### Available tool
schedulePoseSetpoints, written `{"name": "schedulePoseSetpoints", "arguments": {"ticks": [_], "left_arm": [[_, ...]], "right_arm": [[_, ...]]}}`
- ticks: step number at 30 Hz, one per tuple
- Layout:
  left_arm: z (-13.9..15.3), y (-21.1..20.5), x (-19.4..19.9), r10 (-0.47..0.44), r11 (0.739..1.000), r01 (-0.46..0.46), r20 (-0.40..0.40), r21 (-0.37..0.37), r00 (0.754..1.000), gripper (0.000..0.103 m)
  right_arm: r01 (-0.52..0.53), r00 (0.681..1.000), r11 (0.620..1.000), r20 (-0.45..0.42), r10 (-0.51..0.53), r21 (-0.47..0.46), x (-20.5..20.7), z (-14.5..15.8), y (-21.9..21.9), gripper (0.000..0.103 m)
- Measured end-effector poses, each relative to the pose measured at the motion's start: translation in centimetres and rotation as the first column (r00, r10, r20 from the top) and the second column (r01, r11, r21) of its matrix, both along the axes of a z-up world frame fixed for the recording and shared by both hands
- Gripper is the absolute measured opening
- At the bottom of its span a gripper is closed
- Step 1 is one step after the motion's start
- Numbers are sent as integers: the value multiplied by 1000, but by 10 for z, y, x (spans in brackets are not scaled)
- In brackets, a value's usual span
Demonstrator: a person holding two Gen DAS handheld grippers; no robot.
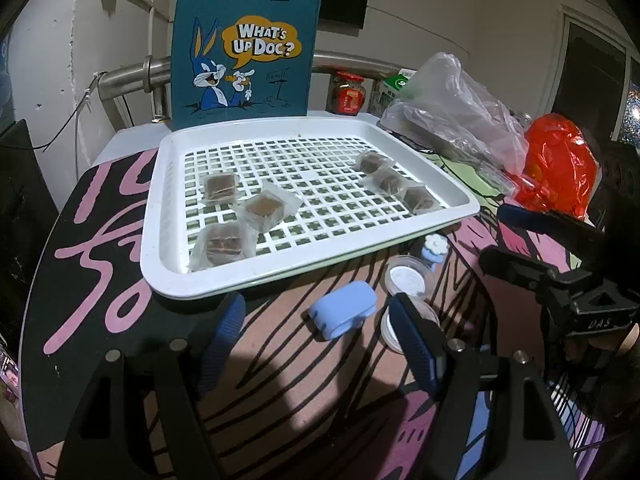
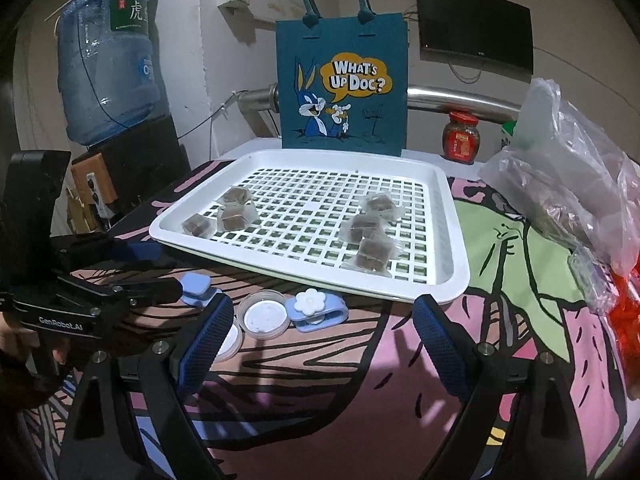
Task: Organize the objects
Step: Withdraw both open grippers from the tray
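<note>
A white slotted tray [image 1: 460,200] [image 2: 452,280] holds several wrapped brown cakes, one group at its left [image 1: 220,188] [image 2: 232,212] and one at its right [image 1: 384,180] [image 2: 370,232]. On the patterned cloth in front of it lie a light-blue case [image 1: 342,314] [image 2: 196,286], a blue case with a white flower [image 1: 434,246] [image 2: 316,308] and two round white pots [image 1: 410,278] [image 2: 266,316]. My left gripper [image 1: 320,340] [image 2: 160,268] is open, and the light-blue case lies just ahead between its fingers, untouched. My right gripper [image 2: 324,340] [image 1: 496,236] is open and empty, just short of the flower case.
A blue cartoon tote bag [image 1: 244,52] [image 2: 342,88] stands behind the tray. A red-lidded jar [image 1: 346,94] [image 2: 460,136], a clear plastic bag [image 1: 452,108] [image 2: 560,168] and a red bag [image 1: 560,164] crowd the right side. A water bottle [image 2: 106,72] stands at the far left.
</note>
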State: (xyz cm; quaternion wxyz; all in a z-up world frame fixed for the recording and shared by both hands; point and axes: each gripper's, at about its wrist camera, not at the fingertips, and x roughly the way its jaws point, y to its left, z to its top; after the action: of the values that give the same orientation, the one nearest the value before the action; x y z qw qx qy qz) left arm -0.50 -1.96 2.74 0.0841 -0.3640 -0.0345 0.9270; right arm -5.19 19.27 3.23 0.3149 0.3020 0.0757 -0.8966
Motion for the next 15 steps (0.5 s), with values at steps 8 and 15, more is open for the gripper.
{"name": "schedulePoseSetpoints", "arguments": {"ticks": [8,15], "left_arm": [[-1,1,-2,-7,1000,7,9,1,1000,75],[-2,0,-4,-12,1000,11,24,20,1000,75]], "right_arm": [[-3,1000,1000,15,2,11,-1,-2,0,91],[-15,999,999,38,14,35,-4,-6,-6,91]]}}
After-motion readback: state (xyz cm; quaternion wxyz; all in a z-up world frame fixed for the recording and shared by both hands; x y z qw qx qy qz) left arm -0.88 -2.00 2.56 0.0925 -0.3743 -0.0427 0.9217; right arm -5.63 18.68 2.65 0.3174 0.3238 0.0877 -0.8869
